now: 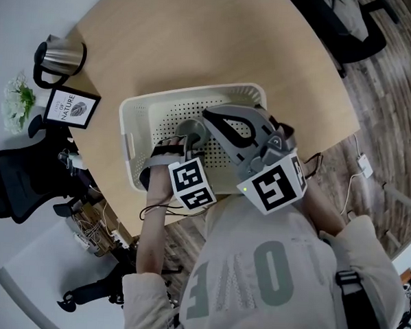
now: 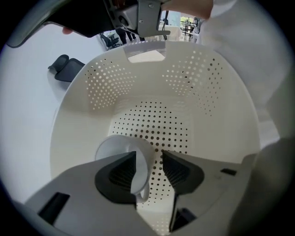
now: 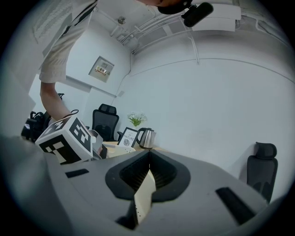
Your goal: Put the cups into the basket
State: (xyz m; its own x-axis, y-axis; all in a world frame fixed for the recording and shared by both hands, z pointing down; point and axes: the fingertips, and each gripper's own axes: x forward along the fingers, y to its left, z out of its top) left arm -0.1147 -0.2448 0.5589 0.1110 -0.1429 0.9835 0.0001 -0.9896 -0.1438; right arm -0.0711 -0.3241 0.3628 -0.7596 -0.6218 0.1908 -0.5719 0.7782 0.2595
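**A:** What is around you?

**B:** You stand at a light wooden table [image 1: 198, 36] on a grey-brown plank floor [image 1: 396, 74]. At one edge sit a steel kettle [image 1: 60, 56], a framed print [image 1: 72, 108] and a small white-flowered plant [image 1: 18, 101].

**A:** And beyond?

**B:** Plain white walls [image 3: 207, 106], evenly lit. A black office chair [image 1: 18, 178] stands beside your table.

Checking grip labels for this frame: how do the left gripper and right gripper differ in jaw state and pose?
Left gripper: jaws apart, the white cup between them, not pinched. Right gripper: jaws shut on the basket rim. Left gripper points down into the basket; Right gripper points about level, toward the wall. Both are at the basket.
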